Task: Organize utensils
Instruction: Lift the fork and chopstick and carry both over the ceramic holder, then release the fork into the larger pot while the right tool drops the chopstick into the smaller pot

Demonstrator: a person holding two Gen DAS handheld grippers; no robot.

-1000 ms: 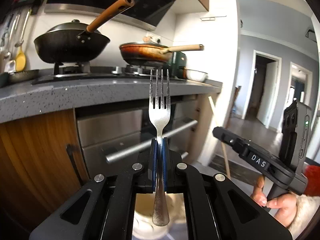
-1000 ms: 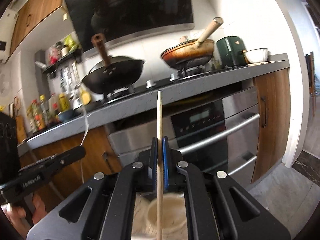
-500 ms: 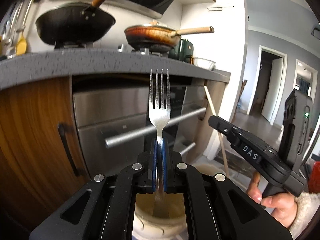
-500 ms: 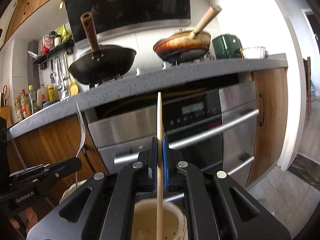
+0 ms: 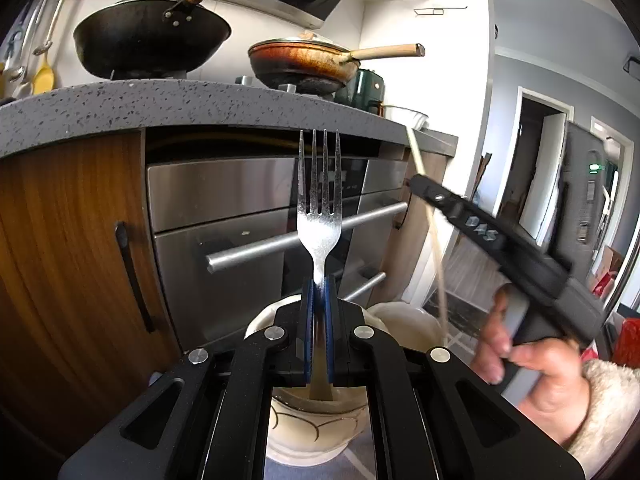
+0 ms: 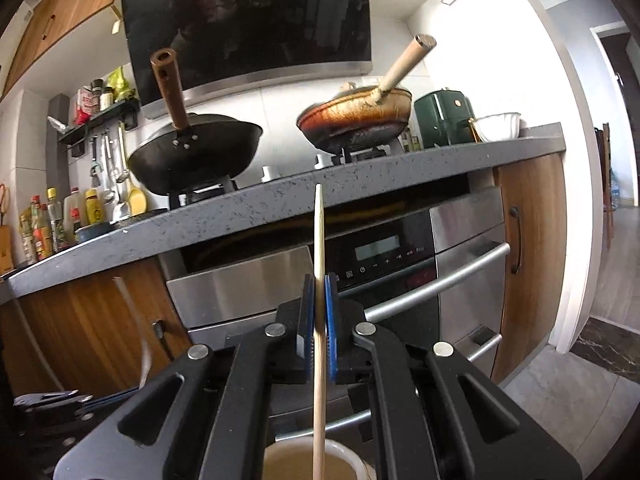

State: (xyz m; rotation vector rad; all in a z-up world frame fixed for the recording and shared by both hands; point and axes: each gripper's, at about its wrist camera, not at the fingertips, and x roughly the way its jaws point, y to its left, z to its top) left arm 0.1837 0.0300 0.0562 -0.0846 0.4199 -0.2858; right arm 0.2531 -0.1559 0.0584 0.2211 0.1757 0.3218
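Both tools loaded, both low in front of the stainless oven (image 5: 248, 216), below the speckled grey countertop (image 5: 192, 108).

Our left gripper (image 5: 319, 292) is clamped on a metal fork (image 5: 319, 216), held by the neck with tines straight up. The handle runs down between the blue pads, and its end shows just over the mouth of a cream ceramic holder (image 5: 316, 420) directly beneath. A second cream holder (image 5: 404, 328) stands just beside it to the right.

Our right gripper (image 6: 319, 304) is pinched on a single pale wooden chopstick (image 6: 319, 232), held upright. Its lower end hangs over the opening of a cream holder (image 6: 344, 454); whether the tip is already inside we cannot tell, since the frame cuts it off. In the left view the same chopstick (image 5: 430, 232) leans slightly, with the right gripper's body and the hand holding it alongside.

Step in hand, as we judge it: the placing stage, each utensil over its own holder, neither let go.

Next move calls for a short straight descent so each handle end goes well inside its rim, then parting the jaws. Both pieces should stay vertical so they drop in rather than catch the lip, and neither should knock the neighbouring holder.
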